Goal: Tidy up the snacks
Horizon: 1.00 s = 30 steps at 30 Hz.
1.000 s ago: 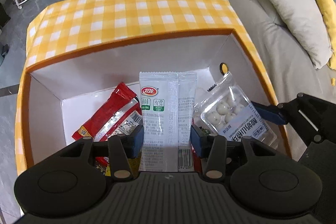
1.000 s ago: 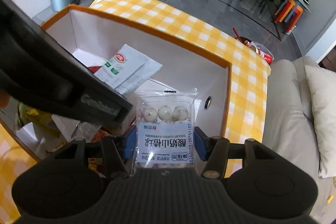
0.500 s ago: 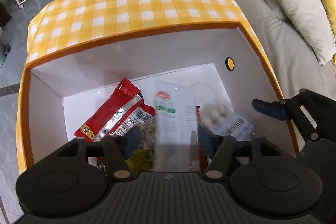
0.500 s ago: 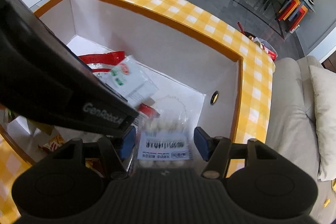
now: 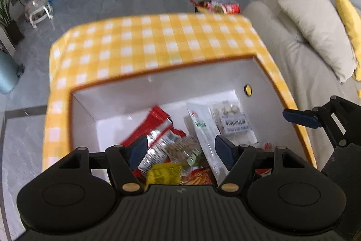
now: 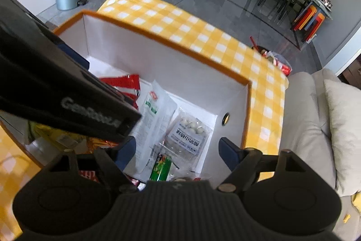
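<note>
A yellow checked tablecloth [image 5: 158, 42] is surrounding the white box [image 5: 203, 76]. Inside it, glossy crinkled packets are overlapping, lower ones half hidden: the white sachet [image 5: 203, 128] beside the clear ball pack [image 5: 232, 120]. Left gripper [image 5: 180, 148] and right gripper [image 6: 178, 150] are hanging above, jaws spread, empty.

We count one white box [image 5: 198, 76] with an orange rim, below and ahead of both pairs of jaws. In it we see one red packet [image 5: 149, 128], one long white sachet [image 5: 203, 128] and one clear pack of white balls [image 5: 232, 121], all ahead of the left jaws. Nearer those jaws lie one yellow packet [image 5: 163, 174] and one clear bag of brown bits [image 5: 182, 148]. Between the right jaws shows one green wrapper [image 6: 161, 169]. Other packets are too hidden to count.
</note>
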Available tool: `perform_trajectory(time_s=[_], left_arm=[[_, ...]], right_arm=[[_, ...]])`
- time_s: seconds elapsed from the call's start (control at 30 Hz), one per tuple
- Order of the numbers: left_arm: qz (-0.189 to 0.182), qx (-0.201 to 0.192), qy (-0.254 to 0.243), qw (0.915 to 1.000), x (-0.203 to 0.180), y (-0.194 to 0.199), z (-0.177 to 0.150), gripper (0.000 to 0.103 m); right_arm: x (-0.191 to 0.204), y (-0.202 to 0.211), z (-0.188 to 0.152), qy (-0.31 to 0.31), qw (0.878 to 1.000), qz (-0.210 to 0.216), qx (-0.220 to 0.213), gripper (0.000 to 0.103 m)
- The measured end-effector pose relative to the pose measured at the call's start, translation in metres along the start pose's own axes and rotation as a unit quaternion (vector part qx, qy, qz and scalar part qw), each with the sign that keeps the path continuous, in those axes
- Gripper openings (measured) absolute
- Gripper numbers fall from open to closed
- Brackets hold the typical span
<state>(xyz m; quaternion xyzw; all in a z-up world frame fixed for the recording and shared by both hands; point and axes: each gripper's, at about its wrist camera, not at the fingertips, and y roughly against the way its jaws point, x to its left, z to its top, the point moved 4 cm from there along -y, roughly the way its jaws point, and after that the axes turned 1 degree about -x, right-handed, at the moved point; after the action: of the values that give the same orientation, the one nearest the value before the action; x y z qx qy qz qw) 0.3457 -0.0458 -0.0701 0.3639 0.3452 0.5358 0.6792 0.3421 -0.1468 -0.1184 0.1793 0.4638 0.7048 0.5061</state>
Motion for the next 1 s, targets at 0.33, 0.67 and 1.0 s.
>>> perform_trajectory(time_s=[0.33, 0.67, 1.0], left_arm=[[0.042, -0.151, -0.023, 0.9873, 0.012, 0.101, -0.003, 0.080], [0.096, -0.225, -0.044, 0.9686, 0.005, 0.155, -0.047, 0.089], [0.124, -0.216, -0.001, 0.9685, 0.012, 0.166, -0.105, 0.089]], right_arm=[[-0.013, 0.078, 0.012, -0.107, 0.992, 0.015, -0.071, 0.088], [0.005, 0.150, -0.011, -0.167, 0.975, 0.036, -0.141, 0.095], [0.041, 0.179, -0.070, -0.183, 0.968, 0.012, -0.169, 0.095]])
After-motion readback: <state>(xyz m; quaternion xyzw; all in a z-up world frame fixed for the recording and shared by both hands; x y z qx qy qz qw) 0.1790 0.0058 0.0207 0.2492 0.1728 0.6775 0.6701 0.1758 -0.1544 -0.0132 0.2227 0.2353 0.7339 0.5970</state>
